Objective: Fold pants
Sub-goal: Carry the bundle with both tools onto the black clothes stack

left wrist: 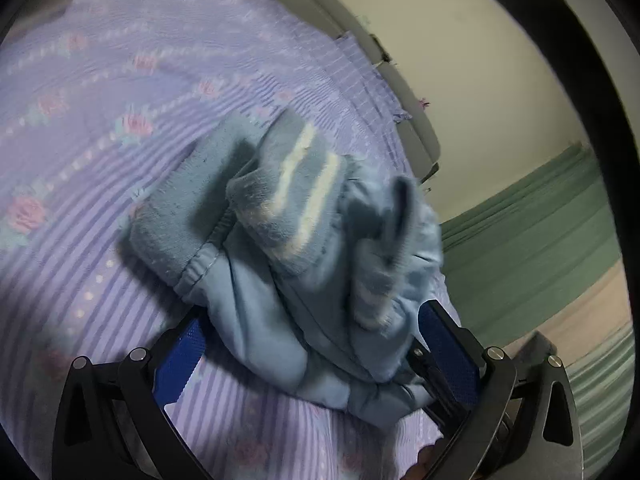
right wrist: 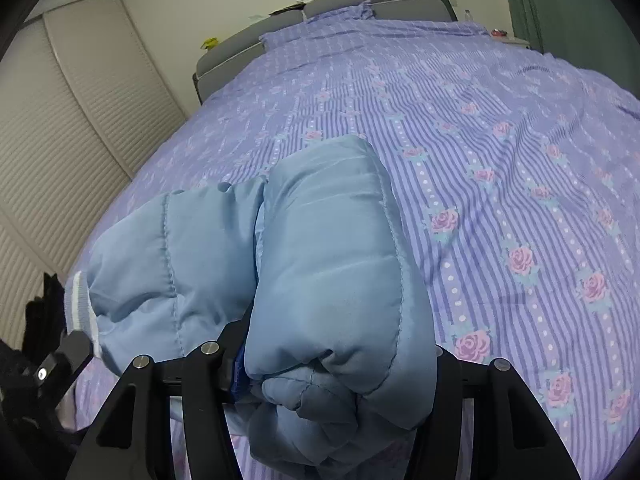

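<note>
Lying bunched on the floral purple bedspread (right wrist: 500,128), light-blue padded pants (right wrist: 328,264) show striped knit cuffs (left wrist: 296,196).

Left gripper (left wrist: 316,344) stands spread around the fabric; right gripper (right wrist: 340,364) pinches a thick fold.

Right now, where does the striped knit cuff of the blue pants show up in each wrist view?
Left wrist: the striped cuff sits mid-frame atop the bunched pants, above the left claw.
Right wrist: the striped cuff peeks out at the far left edge, beside the puffy pants held in the right claw.
Shared landmark: the purple floral bedspread.
</note>
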The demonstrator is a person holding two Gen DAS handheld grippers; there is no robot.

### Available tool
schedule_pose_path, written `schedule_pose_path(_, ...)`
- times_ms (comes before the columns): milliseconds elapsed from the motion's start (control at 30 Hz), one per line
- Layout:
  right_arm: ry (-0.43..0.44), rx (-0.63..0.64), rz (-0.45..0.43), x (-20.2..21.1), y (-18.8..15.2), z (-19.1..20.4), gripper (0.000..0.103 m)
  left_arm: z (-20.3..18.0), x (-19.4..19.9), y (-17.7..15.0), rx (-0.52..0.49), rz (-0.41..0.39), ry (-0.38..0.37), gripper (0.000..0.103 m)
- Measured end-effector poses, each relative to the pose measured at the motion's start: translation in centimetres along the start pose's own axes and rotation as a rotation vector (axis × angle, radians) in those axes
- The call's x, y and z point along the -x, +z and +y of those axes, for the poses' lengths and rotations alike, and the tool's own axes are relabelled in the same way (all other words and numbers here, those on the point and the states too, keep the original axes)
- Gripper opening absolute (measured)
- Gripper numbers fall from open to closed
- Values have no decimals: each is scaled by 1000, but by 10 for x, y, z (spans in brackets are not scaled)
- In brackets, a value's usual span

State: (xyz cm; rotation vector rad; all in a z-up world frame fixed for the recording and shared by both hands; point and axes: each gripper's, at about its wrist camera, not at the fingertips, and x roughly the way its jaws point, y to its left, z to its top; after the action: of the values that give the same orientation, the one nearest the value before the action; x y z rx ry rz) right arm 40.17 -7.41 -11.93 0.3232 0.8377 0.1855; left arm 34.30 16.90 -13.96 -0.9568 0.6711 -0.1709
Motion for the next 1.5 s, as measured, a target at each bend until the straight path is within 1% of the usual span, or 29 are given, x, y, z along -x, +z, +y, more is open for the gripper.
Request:
schedule_pose_path(67, 3, 1, -1, 0, -1, 0, 54, 8, -9, 6, 47, 7, -8, 103)
schedule_pose_path(100, 5, 2, -2, -1, -1, -1, 54, 8, -12, 9, 55, 7, -7, 103)
schedule_pose_path(233, 13, -19, 3, -4, -1, -4, 54, 1, -24, 15, 15, 13, 19, 103)
schedule_pose_path(300, 19, -29, 9, -5, -1, -5, 54, 0, -29, 19, 3, 18, 21, 103)
schedule_pose_path(367, 18, -23, 8, -5, -1, -5, 54, -6, -26, 22, -5, 19, 28, 98)
schedule_pose_path(400, 21, -21, 7, -5, 0, -7, 54, -11, -20, 23, -31, 9, 32, 89)
schedule_pose_path(433, 23, -23, 7, -5, 1, -7, 54, -20, -11, 21, -77, -23, 28, 82)
schedule_pose_path(467, 26, -27, 6, -5, 0, -8, 54, -21, 0, 17, -121, -46, 15, 82)
schedule_pose_path(500, 27, -31, 6, -6, -1, -9, 54, -24, 8, 12, -176, -65, 1, 82)
schedule_pose_path(533, 28, -35, 5, -7, -2, -10, 54, -27, 7, 10, -215, -74, 13, 83)
schedule_pose_path(567, 30, -39, 5, -7, -2, -11, 54, -27, 2, 9, -238, -73, 43, 83)
schedule_pose_path(600, 32, -40, 4, -8, -3, -11, 54, -23, -5, 9, -238, -64, 70, 83)
schedule_pose_path(633, 32, -34, 2, -8, -4, -10, 54, -19, -9, 9, -225, -60, 77, 84)
schedule_pose_path(767, 27, -2, -4, -8, -4, -7, 54, -2, -21, 21, -120, -41, 22, 88)
schedule_pose_path(833, 29, -5, -5, -9, -4, -6, 54, 0, -24, 22, -121, -35, 18, 96)
schedule_pose_path(867, 29, -9, -4, -10, -4, -6, 54, -1, -27, 22, -133, -33, 17, 98)
schedule_pose_path(900, 30, -14, -5, -12, -4, -7, 54, -1, -30, 21, -133, -36, 14, 102)
schedule_pose_path(933, 31, -16, -7, -12, -5, -8, 54, -2, -33, 21, -131, -37, 16, 103)
schedule_pose_path(967, 30, -14, -10, -12, -5, -8, 54, -6, -37, 21, -143, -36, 34, 103)
schedule_pose_path(1000, 29, -14, -12, -12, -6, -8, 54, -11, -37, 21, -165, -39, 54, 97)
schedule_pose_path(1033, 30, -17, -13, -11, -5, -8, 54, -13, -35, 20, -180, -41, 70, 83)
schedule_pose_path(1067, 33, -21, -14, -10, -5, -9, 54, -17, -31, 21, -195, -41, 82, 76)
schedule_pose_path(1100, 38, -26, -15, -8, -5, -9, 54, -20, -27, 21, -211, -44, 84, 64)
schedule_pose_path(1133, 41, -23, -19, -5, -5, -6, 54, -23, -22, 22, -232, -46, 87, 56)
schedule_pose_path(1200, 39, 5, -38, 4, -6, 0, 53, -31, -10, 21, -278, -49, 96, 48)
schedule_pose_path(1233, 37, 14, -49, 10, -7, 4, 52, -38, -3, 18, -312, -57, 106, 45)
schedule_pose_path(1333, 22, 51, -98, 31, -14, 16, 52, -52, 22, 5, -391, -74, 112, 43)
schedule_pose_path(1500, 56, 52, -152, 76, -28, 18, 51, -71, 60, -9, -457, -88, 85, 43)
